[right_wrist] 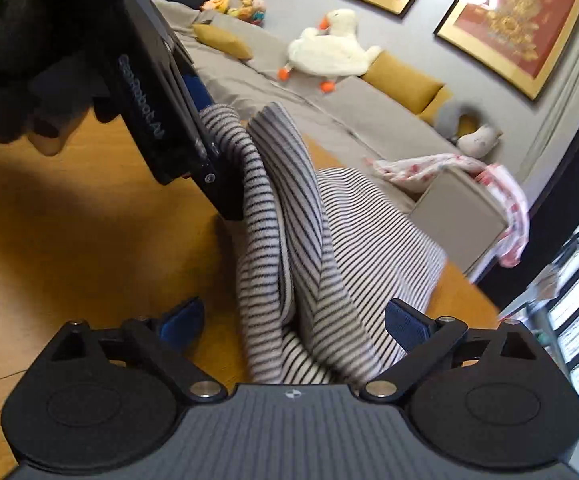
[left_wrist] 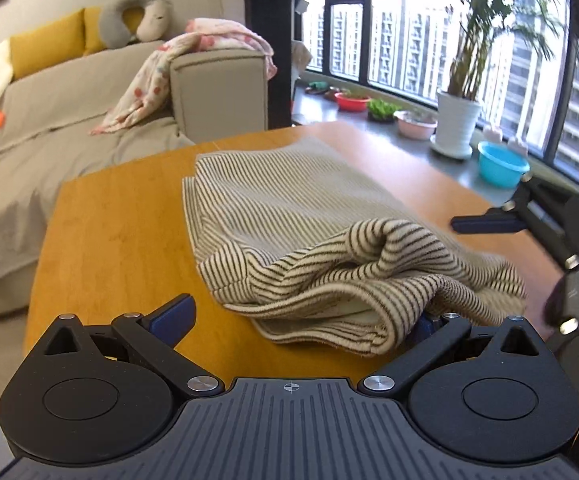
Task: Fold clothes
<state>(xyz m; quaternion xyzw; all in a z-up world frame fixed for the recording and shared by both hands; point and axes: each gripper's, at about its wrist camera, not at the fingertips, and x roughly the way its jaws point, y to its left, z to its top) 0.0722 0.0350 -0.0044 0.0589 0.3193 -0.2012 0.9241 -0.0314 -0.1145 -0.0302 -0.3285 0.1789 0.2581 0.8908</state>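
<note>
Striped garment [left_wrist: 309, 240] sits right in front of the left tool [left_wrist: 301, 316], on the wood table [left_wrist: 109, 232]. Far part lies flat and folded toward 12 o'clock; near edge is bunched into a thick roll at about 1 o'clock from the tool. Left tool's fingers stand wide apart: blue pad at 10 o'clock is bare, the other at 2 o'clock is tucked under the cloth roll, so nothing is clamped.

Right tool [right_wrist: 293, 324] in its own view also has its fingers spread, w/ the garment's raised folds [right_wrist: 289, 220] running up between them toward 12 o'clock; pads look clear of the fabric, though contact at the base is hard to tell. From the left wrist view the right tool shows at 3 o'clock, blurred, near the garment's right edge.

Beyond the table: grey sofa [left_wrist: 69, 92] at 10 o'clock w/ a pink-spotted blanket [left_wrist: 193, 64] over its arm, yellow cushions, a neck pillow. Window ledge at 2 o'clock carries a potted palm [left_wrist: 457, 120] and a blue basin [left_wrist: 501, 164]. White plush goose [right_wrist: 329, 48] lies on the sofa below red framed pictures [right_wrist: 517, 20].
</note>
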